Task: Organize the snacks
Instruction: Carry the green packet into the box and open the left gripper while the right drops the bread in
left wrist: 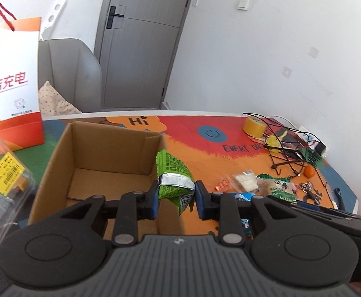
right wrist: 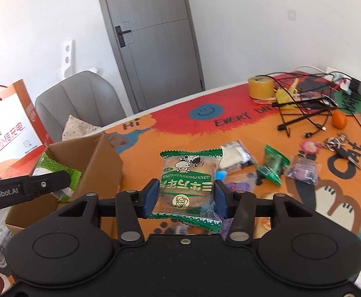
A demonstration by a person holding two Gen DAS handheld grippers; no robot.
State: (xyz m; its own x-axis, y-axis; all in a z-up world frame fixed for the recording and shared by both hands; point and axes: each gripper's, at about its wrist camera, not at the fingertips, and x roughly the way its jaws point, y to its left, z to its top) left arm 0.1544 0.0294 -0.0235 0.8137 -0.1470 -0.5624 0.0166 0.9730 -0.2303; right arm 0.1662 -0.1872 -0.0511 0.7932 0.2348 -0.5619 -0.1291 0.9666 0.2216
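Observation:
My left gripper (left wrist: 176, 198) is shut on a green foil snack packet (left wrist: 174, 173) and holds it over the right wall of an open cardboard box (left wrist: 61, 153). The box (right wrist: 98, 158) and that packet (right wrist: 54, 168) also show in the right wrist view. My right gripper (right wrist: 185, 195) is shut on a green-edged cake packet (right wrist: 186, 185), lifted above the table to the right of the box. Several loose snacks lie on the colourful mat: a white one (right wrist: 235, 154), a green one (right wrist: 273, 164), a purple one (right wrist: 303, 169).
An orange and white paper bag (left wrist: 9, 79) stands left of the box, with a clear plastic pack (left wrist: 2, 173) in front. A tape roll (right wrist: 261, 86), tangled cables (right wrist: 306, 106), a tangerine (right wrist: 339, 119) and keys (right wrist: 339, 143) lie at the right. A grey chair (right wrist: 81, 104) stands behind.

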